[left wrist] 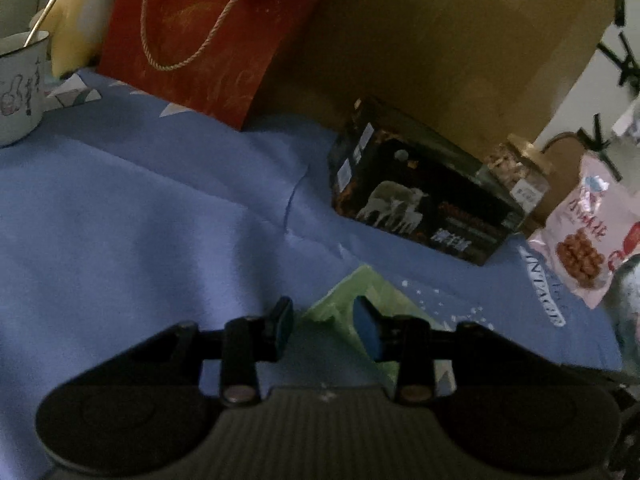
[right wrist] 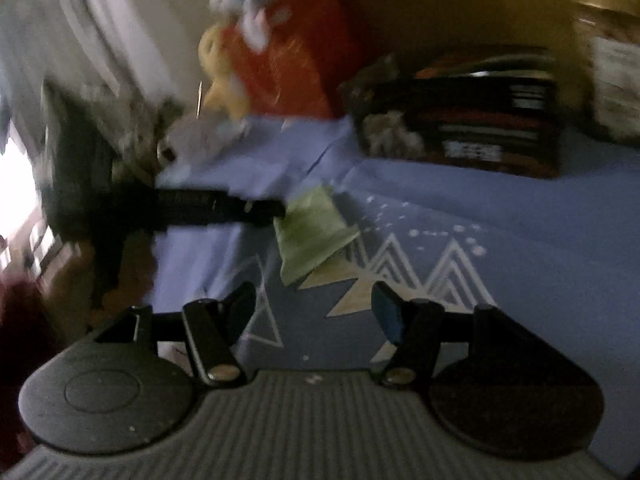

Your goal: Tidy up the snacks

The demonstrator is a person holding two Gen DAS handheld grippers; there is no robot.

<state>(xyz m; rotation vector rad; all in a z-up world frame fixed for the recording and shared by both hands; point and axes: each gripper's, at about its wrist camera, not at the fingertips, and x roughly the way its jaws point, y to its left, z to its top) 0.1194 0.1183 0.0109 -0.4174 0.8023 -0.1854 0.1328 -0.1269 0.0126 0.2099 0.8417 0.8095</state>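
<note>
Nearest to the left wrist camera, the left gripper [left wrist: 323, 326] has its blue-padded jaws apart, with the corner of a small pale green packet [left wrist: 362, 294] between them; I cannot tell if the pads touch it. The right gripper [right wrist: 314, 312] is released, with nothing between its jaws, and the green packet [right wrist: 314, 232] lies ahead of it on the blue cloth printed with white triangles [right wrist: 520, 216] that covers the desk. Only the right view shows the left gripper from the side, as a dark bar [right wrist: 224, 210] that reaches to the packet's edge. Only the left view shows a white enamel mug with a spoon [left wrist: 20, 88], a pink bag of snacks [left wrist: 588, 236] and a clear jar with a gold lid [left wrist: 516, 172], partly hidden behind a black box with white sheep [left wrist: 420, 200]. A red paper bag with rope handle [left wrist: 200, 40] leans beside a brown cardboard wall [left wrist: 440, 40]. The right view is blurred, so the room at its left edge is hard to read.
</note>
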